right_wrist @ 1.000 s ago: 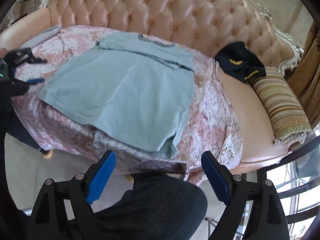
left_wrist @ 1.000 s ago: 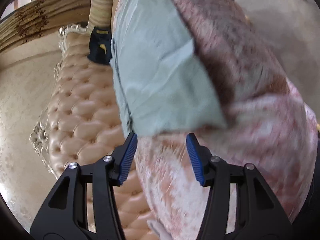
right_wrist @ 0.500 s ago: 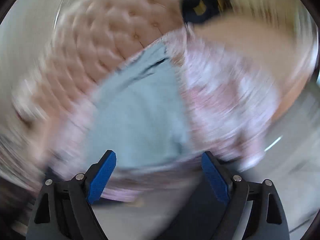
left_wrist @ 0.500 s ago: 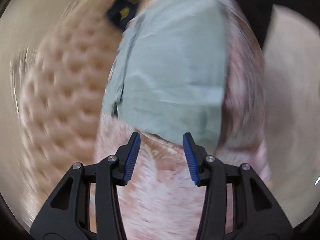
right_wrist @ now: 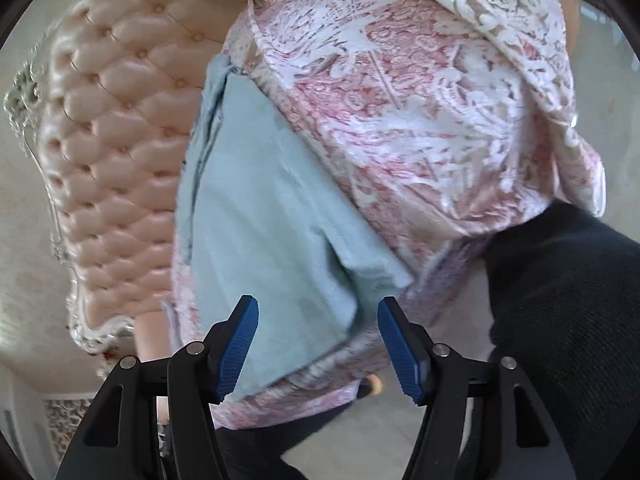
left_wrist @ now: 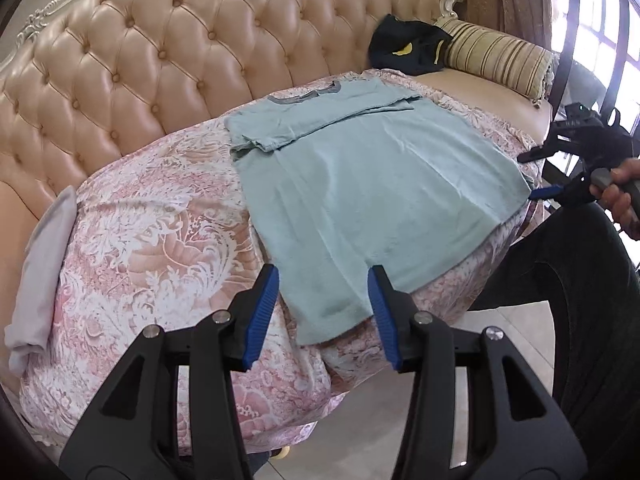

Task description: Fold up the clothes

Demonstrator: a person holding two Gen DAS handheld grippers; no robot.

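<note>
From the left wrist we face the sofa frontally; from the right wrist we look along it, closer; both share the pale-blue T-shirt.

A pale blue-green T-shirt lies flat, sleeves folded in, hem hanging over the front edge.

Shirt hem: left unobstructed before the left tool.
Behind: access is blocked by the tufted backrest.
Far end: occupied by striped cushion and dark garment.
</note>
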